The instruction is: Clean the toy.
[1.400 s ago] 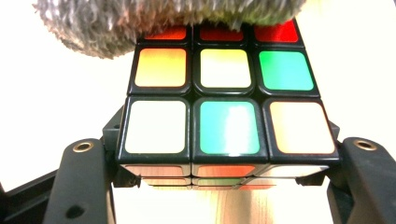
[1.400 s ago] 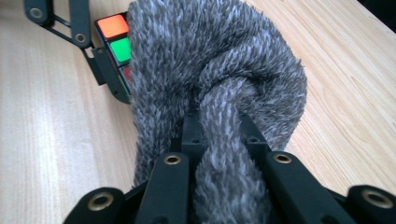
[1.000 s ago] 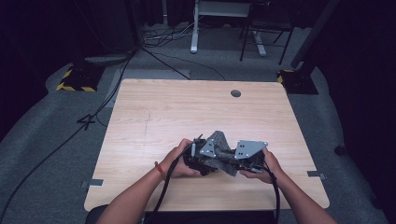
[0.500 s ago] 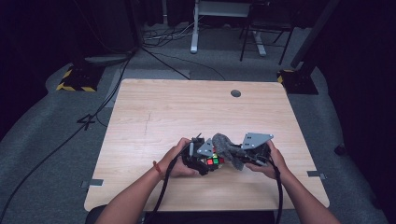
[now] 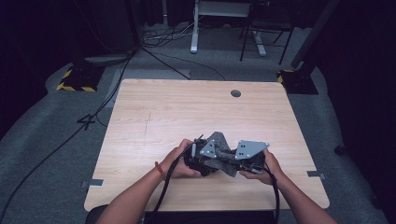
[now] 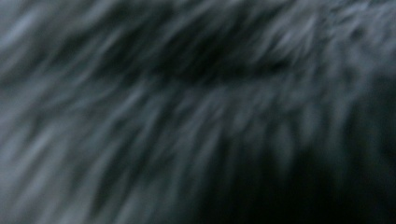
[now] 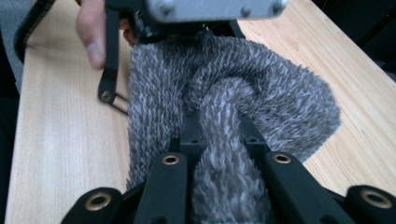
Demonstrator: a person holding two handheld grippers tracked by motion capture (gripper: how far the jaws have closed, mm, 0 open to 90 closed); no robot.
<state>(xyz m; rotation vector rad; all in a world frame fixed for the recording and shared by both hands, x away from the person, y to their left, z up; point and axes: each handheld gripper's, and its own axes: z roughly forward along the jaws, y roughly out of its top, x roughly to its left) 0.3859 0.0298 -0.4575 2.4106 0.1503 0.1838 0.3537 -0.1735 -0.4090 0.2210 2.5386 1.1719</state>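
Your right hand-held gripper (image 7: 219,140) pinches fold of grey fuzzy cloth (image 7: 261,88). Your left hand-held gripper (image 5: 198,156) pressed together, buried in cloth. Cloth bunched between both, near table (image 5: 187,107) front edge.

Light wooden table (image 5: 154,116); grey furry cloth (image 5: 223,154) near front edge.

Cloth (image 5: 223,156) on table (image 5: 154,116), between claws

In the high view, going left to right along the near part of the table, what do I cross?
Left hand → left gripper → grey fuzzy cloth → right gripper → right hand.
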